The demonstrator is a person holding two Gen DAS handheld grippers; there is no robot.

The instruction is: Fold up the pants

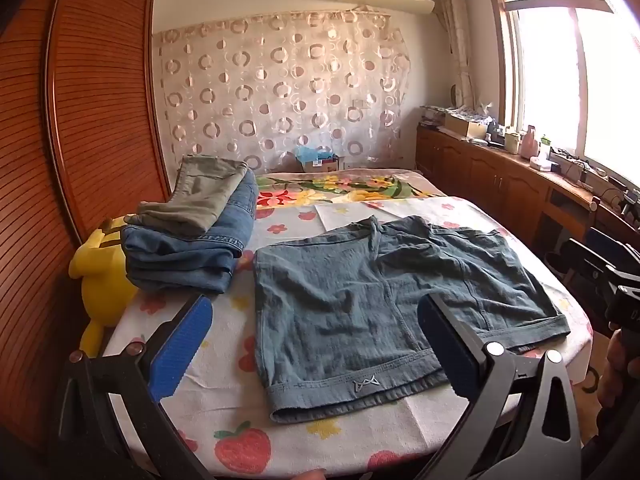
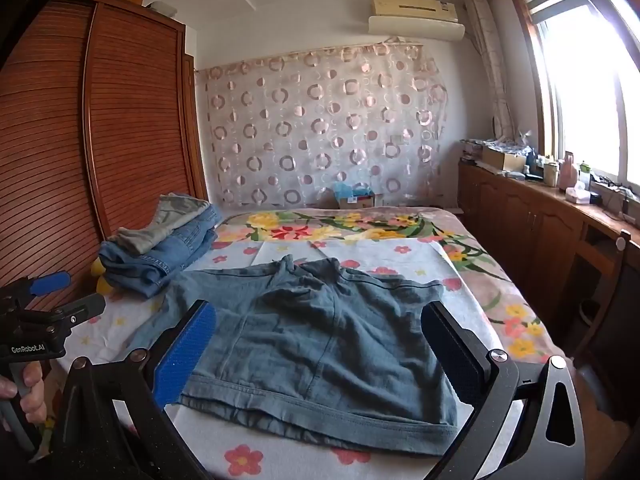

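Two grippers hang over the near edge of the bed (image 1: 248, 412), and both have their jaws wide apart with nothing in them. The left gripper (image 1: 316, 344) and the right gripper (image 2: 320, 344) each look down at the shorts (image 1: 360, 300), which lie flat and spread out near the middle of the near edge. No fold looks started yet, so this seems to be the very first step. Next, I think each gripper must go down to a leg hem or a side, pinch the cloth, and lift one half over the other.

A pile of folded pants (image 1: 192, 236) sits by the left edge, with a yellow toy (image 1: 100, 280) just beside it. A flowery sheet covers the bed. A wooden wardrobe (image 1: 92, 92) stands on the left and a bright window (image 1: 580, 72) on the right.
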